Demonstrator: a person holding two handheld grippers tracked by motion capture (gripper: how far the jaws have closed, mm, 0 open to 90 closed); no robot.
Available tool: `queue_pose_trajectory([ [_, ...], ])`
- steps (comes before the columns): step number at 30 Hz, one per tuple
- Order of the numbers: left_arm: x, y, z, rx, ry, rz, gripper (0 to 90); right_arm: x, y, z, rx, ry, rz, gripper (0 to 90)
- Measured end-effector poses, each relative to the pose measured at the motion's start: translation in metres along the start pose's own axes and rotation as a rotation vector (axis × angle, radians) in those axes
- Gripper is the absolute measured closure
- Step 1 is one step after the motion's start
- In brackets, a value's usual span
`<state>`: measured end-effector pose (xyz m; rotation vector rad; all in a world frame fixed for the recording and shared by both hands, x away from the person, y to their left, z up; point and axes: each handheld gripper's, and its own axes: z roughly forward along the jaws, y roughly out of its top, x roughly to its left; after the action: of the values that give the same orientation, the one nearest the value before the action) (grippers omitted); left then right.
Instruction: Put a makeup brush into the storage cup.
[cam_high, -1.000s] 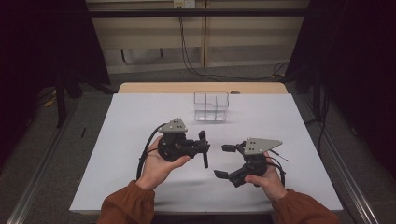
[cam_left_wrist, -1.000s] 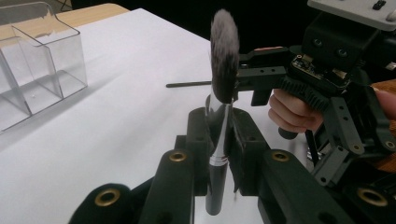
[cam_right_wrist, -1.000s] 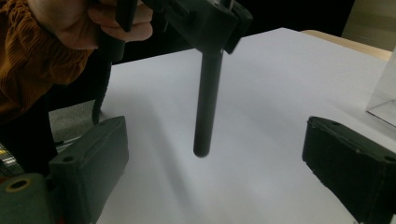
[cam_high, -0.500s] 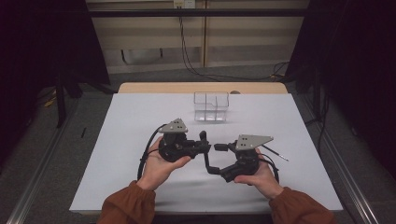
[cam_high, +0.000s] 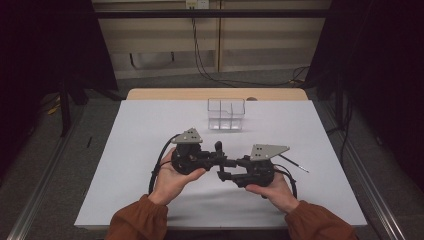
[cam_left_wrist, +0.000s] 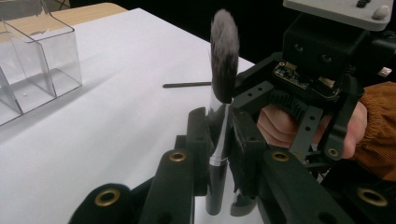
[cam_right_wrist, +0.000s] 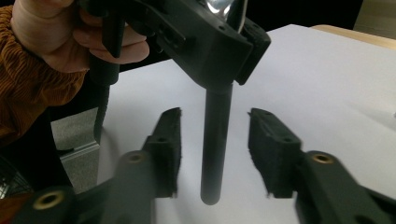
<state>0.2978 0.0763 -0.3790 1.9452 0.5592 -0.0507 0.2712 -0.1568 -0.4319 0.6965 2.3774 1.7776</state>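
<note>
White table (cam_high: 125, 165), no legible writing; left tongs (cam_left_wrist: 219, 140) clamp brush (cam_left_wrist: 224, 51).

Clear acrylic organizer (cam_high: 226, 113) at table's (cam_high: 125, 140) far edge; thin black stick (cam_high: 295, 165) w/ it, right side.

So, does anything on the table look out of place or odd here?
Nothing damaged or spilled. One thin black stick lies loose on the white table, away from the clear box. The brush stands upright in the left gripper.
</note>
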Motion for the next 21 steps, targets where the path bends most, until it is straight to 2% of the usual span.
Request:
queue_pose_trajectory([
  [3,-0.0003,-0.0001,0.001,0.009,-0.003,0.006,79.7,0.0001,-0.0001,0.0005,-0.001,-0.004,-0.001,65.4],
  [11,-0.0009,-0.0007,0.0027,0.008,-0.006,0.006,79.7,0.0002,-0.0008,0.002,-0.004,0.001,0.005,71.7],
  [15,-0.0006,-0.0017,0.0033,0.008,-0.003,0.009,79.7,0.0004,-0.0015,0.0026,0.005,-0.006,0.008,79.1],
  [21,-0.0003,-0.0031,0.0043,0.0,-0.006,0.01,79.7,-0.001,-0.0018,0.0017,0.008,-0.003,0.015,80.3],
])
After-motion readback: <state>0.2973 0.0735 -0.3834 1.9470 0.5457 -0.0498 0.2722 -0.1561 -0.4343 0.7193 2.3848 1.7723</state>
